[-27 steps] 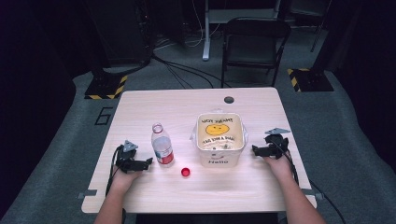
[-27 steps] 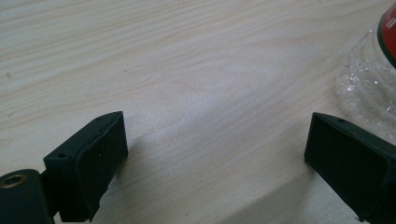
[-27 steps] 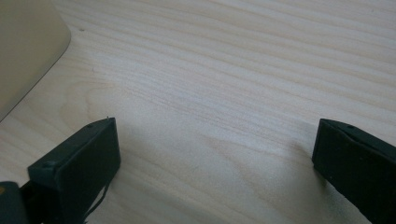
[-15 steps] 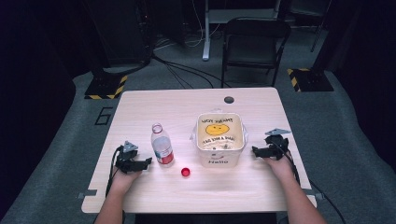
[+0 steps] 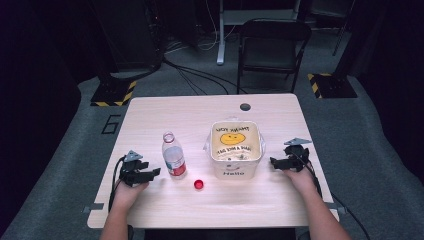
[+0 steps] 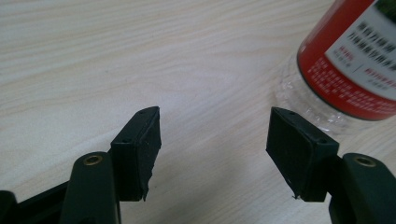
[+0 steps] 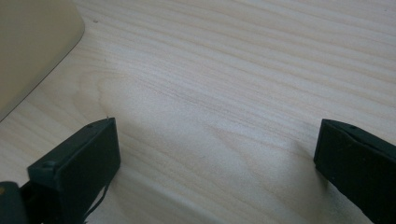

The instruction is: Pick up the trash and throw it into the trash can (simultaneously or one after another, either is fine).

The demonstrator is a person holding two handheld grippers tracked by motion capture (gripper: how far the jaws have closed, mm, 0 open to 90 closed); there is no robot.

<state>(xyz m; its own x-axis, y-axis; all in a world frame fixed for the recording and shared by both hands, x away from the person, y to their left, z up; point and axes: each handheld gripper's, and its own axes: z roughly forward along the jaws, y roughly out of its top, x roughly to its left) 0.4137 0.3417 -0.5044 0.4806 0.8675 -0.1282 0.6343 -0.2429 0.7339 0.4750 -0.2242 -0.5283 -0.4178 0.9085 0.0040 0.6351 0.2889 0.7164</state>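
Observation:
A clear plastic bottle (image 5: 173,156) with a red and white label stands upright and uncapped left of centre on the table. Its red cap (image 5: 199,184) lies on the wood in front of it, to the right. A cream tub (image 5: 235,149) with a smiley face and "Hello" on its wall stands at centre right. My left gripper (image 5: 152,172) rests on the table just left of the bottle, open, nothing between its jaws; the bottle's base (image 6: 348,70) shows beyond its right jaw. My right gripper (image 5: 274,161) rests right of the tub, open and empty, the tub's corner (image 7: 32,42) to its left.
The light wooden table (image 5: 210,210) has a round grey cable hole (image 5: 245,106) near its far edge. A black chair (image 5: 272,47) stands behind the table, with cables on the floor and two yellow-black striped stand bases at either side.

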